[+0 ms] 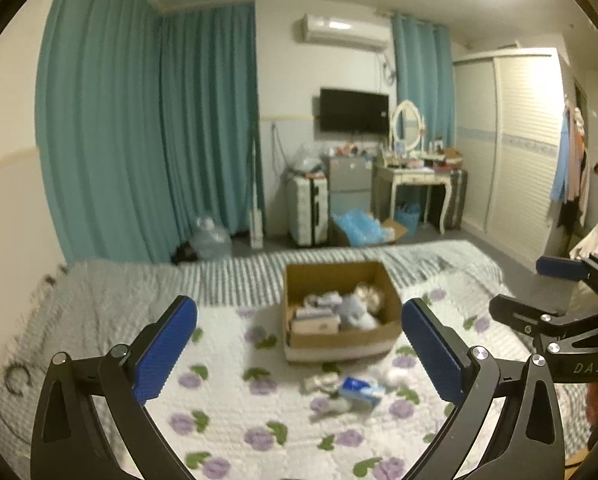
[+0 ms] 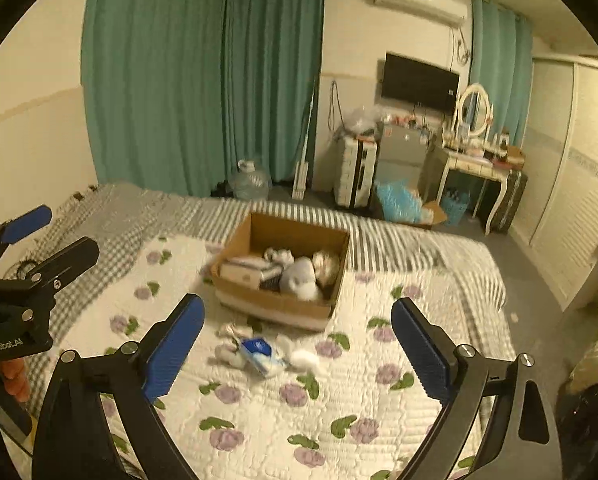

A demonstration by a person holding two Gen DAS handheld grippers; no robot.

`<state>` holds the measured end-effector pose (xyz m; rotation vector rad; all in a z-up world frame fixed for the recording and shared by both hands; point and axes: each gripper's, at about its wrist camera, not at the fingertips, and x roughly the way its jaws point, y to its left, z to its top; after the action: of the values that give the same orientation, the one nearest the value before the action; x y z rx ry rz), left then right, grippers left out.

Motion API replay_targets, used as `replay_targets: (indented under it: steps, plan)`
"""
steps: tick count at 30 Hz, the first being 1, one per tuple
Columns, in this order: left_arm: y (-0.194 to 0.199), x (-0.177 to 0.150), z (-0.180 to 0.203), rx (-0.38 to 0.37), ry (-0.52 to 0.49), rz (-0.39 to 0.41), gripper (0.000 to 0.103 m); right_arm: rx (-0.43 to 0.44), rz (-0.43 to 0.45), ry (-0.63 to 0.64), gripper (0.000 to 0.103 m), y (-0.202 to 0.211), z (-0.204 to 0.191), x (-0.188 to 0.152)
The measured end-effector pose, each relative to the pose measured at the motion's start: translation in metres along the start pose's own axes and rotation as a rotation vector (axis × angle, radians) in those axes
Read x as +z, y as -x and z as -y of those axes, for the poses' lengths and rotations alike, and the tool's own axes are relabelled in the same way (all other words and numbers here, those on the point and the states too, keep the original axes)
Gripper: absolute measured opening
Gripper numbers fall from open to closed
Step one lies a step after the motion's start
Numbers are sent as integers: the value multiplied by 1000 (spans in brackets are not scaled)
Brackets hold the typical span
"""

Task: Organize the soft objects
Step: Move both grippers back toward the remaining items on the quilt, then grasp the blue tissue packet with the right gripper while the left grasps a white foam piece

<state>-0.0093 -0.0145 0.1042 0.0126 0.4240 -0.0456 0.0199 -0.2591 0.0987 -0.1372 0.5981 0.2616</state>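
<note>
On the bed's flowered quilt, toward its middle, we see a blue-and-white tissue pack (image 2: 261,354) among small white soft toys (image 2: 305,358), just short of the half-filled cardboard box (image 2: 279,308). Our left gripper (image 1: 299,348) and right gripper (image 2: 297,346) hover spread wide, empty. Limp items could slip from a shallow pinch.

I am in a home bedroom. A bed (image 1: 99,312) spreads out before me under a white quilt (image 1: 259,420) printed with purple flowers. Teal curtains (image 1: 147,140) hang floor to ceiling along the walls, an air conditioner (image 1: 343,32) sits high up, and a dark television (image 1: 353,110) is mounted below it. A dressing table (image 1: 415,178) with an oval mirror (image 1: 407,124) stands beside a white sliding-door wardrobe (image 1: 515,144), and clothes (image 1: 571,152) hang at the right.
</note>
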Motion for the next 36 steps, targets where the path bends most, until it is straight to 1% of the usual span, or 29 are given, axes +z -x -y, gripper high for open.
replay_targets:
  steps: [1,5,9,10,11,13,14,16,17,18,20,22,24,26,28,30,31,32,33,34,36]
  plan:
    - [-6,-6,0,1,8,-16,103,4,-17,-4,95,-12,2,-6]
    - [-52,-40,-1,12,35,-109,103,25,-85,-21,95,-58,10,-28]
    - [-95,-71,2,45,20,-186,103,44,-170,-35,95,-114,14,-52]
    - [-104,-80,2,46,24,-208,103,47,-197,-42,94,-131,16,-59]
    - [-114,-88,2,45,32,-230,103,47,-216,-49,90,-143,17,-64]
    - [-130,-103,0,68,47,-273,103,59,-266,-78,86,-171,20,-77]
    - [-139,-110,-1,75,51,-293,103,69,-283,-92,85,-180,21,-81]
    - [-153,-124,-1,67,57,-321,103,93,-311,-120,84,-200,22,-91]
    - [-158,-128,-2,63,60,-330,103,101,-321,-121,81,-207,21,-95]
    - [-164,-135,-1,61,63,-346,103,108,-325,-118,79,-211,19,-97]
    - [-175,-147,-3,64,65,-376,103,154,-331,-97,75,-220,11,-103]
    - [-183,-156,-6,70,64,-405,103,182,-346,-70,71,-225,0,-108]
    - [-190,-163,-11,79,61,-430,103,199,-379,-33,65,-231,-15,-115]
    - [-193,-167,-15,90,48,-443,103,228,-413,-10,54,-240,-28,-122]
    - [-195,-170,-17,109,30,-448,103,224,-433,7,51,-248,-35,-127]
    - [-194,-172,-17,106,17,-445,103,209,-440,15,49,-253,-38,-130]
    - [-195,-173,-16,101,15,-445,103,202,-448,13,46,-256,-38,-131]
    - [-195,-174,-16,97,12,-446,103,189,-457,14,40,-257,-38,-132]
    - [-195,-174,-15,95,10,-448,103,175,-460,18,36,-258,-37,-132]
    - [-195,-174,-15,93,8,-449,103,167,-460,21,33,-257,-36,-133]
    - [-194,-173,-14,89,7,-447,103,178,-453,8,30,-255,-32,-131]
